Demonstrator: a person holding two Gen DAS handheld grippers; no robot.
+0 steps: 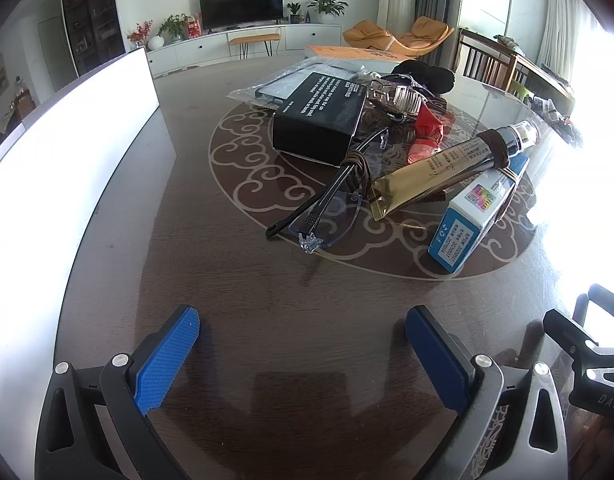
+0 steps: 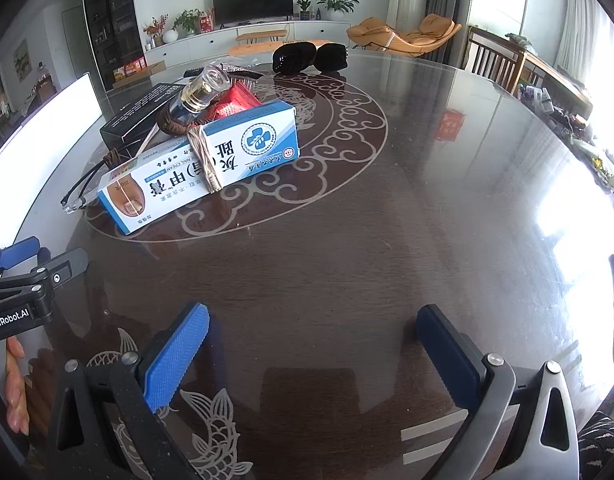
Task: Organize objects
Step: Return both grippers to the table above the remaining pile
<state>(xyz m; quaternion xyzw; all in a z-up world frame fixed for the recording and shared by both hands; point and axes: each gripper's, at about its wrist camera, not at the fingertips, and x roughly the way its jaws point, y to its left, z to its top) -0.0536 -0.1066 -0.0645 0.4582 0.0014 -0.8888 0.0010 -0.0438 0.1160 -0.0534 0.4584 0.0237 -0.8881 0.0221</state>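
A pile of small objects lies mid-table: a black box [image 1: 319, 120], folded glasses [image 1: 327, 200] with a brown cord around them, a gold cream tube [image 1: 447, 168], a blue-and-white nail cream box [image 1: 479, 216], a silver watch [image 1: 399, 98], a red packet [image 1: 427, 128] and a black pouch [image 1: 427, 74]. The nail cream box [image 2: 199, 164] is nearest in the right wrist view, the tube's clear cap [image 2: 205, 88] behind it. My left gripper [image 1: 303, 344] is open and empty, short of the glasses. My right gripper [image 2: 313, 344] is open and empty, short of the nail cream box.
A white bin [image 1: 67, 136] stands at the table's left; it also shows in the right wrist view [image 2: 47, 128]. A plastic-wrapped item [image 1: 283, 80] lies behind the black box. The dark glass-topped round table [image 2: 427, 200] stretches right. Chairs [image 2: 495, 56] stand beyond its far edge.
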